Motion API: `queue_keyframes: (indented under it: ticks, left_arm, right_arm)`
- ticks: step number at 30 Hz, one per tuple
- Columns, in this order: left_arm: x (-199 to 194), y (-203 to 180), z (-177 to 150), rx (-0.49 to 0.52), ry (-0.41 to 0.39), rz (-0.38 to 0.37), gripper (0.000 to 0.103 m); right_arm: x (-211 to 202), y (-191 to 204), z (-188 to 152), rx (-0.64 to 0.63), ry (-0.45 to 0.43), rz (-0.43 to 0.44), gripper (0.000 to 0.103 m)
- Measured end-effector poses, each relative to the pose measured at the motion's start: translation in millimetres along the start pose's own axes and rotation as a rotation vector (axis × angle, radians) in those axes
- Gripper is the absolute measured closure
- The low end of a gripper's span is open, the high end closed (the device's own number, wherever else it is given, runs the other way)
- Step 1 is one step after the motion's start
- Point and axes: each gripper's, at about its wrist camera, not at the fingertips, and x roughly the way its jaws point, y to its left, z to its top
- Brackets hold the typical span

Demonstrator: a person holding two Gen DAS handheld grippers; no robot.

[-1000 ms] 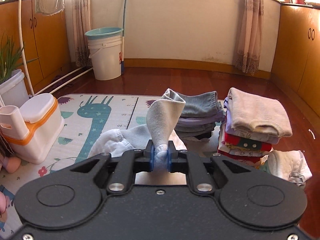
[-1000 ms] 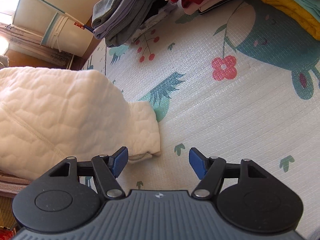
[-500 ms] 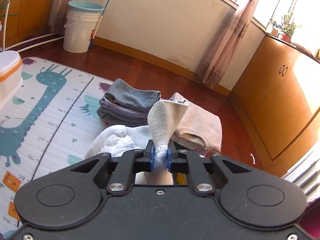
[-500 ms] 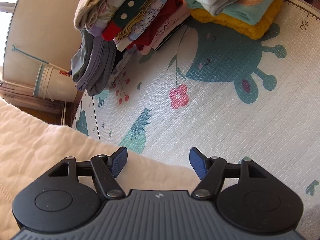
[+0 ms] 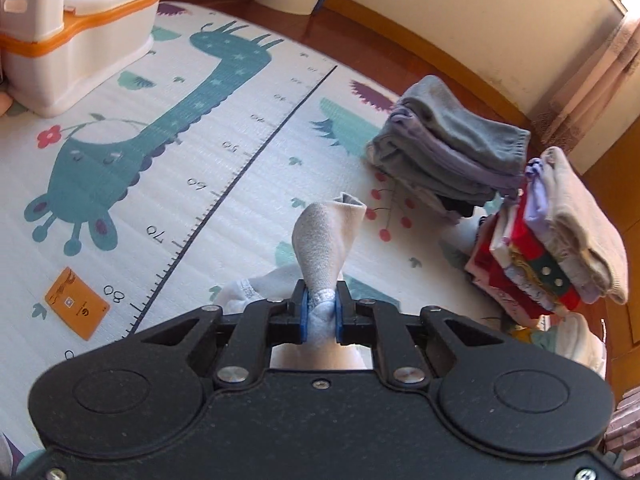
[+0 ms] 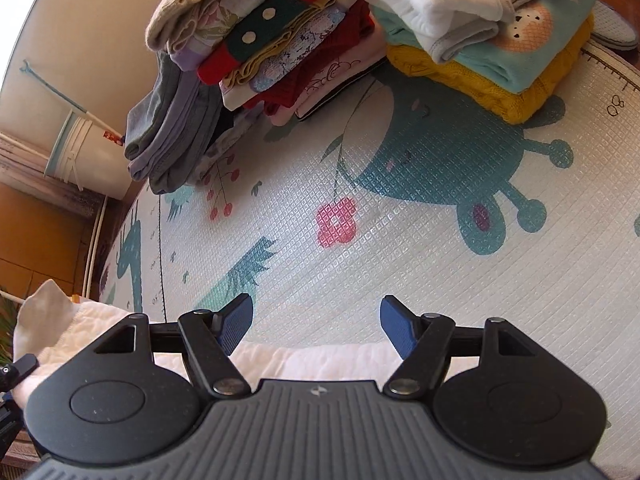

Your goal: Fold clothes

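White garment (image 5: 326, 248) pinched tight in L gripper (image 5: 320, 316) above play mat (image 5: 224, 128); R gripper (image 6: 316, 324) jaws wide, nothing betw. them.

The white garment (image 5: 324, 240) is soft, nubbly terry-like cloth. The play mat (image 6: 400, 264) looks like foam with a fine embossed grid and slight sheen. The potty (image 5: 80, 40) is smooth glossy plastic; the mustard sweater (image 6: 500, 88) is chunky knit.

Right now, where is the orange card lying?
In the left wrist view, the orange card lies flat on the play mat, lower left, beside the ruler's 80 mark.
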Motion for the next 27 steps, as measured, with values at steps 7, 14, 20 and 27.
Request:
queue_keyframes:
  ticks: [7, 14, 20, 27]
  left_arm:
    - [55.1, 79.5, 7.2, -0.100, 0.054, 0.052, 0.093]
    - [86.0, 140.4, 12.4, -0.207, 0.078, 0.092, 0.093]
    - [95.8, 163.2, 14.1, -0.187, 0.119, 0.129, 0.087]
    - [72.5, 159.0, 30.6, -0.103, 0.105, 0.112, 0.048]
  right_arm:
    - [33.4, 8.1, -18.3, -0.107, 0.061, -0.067, 0.032]
    - [41.4, 2.7, -22.6, -0.242, 0.093, -0.157, 0.032]
    - [26.7, -22.5, -11.2, -0.222, 0.079, -0.222, 0.032]
    - [32.1, -24.7, -37.7, -0.239, 0.152, -0.224, 0.032]
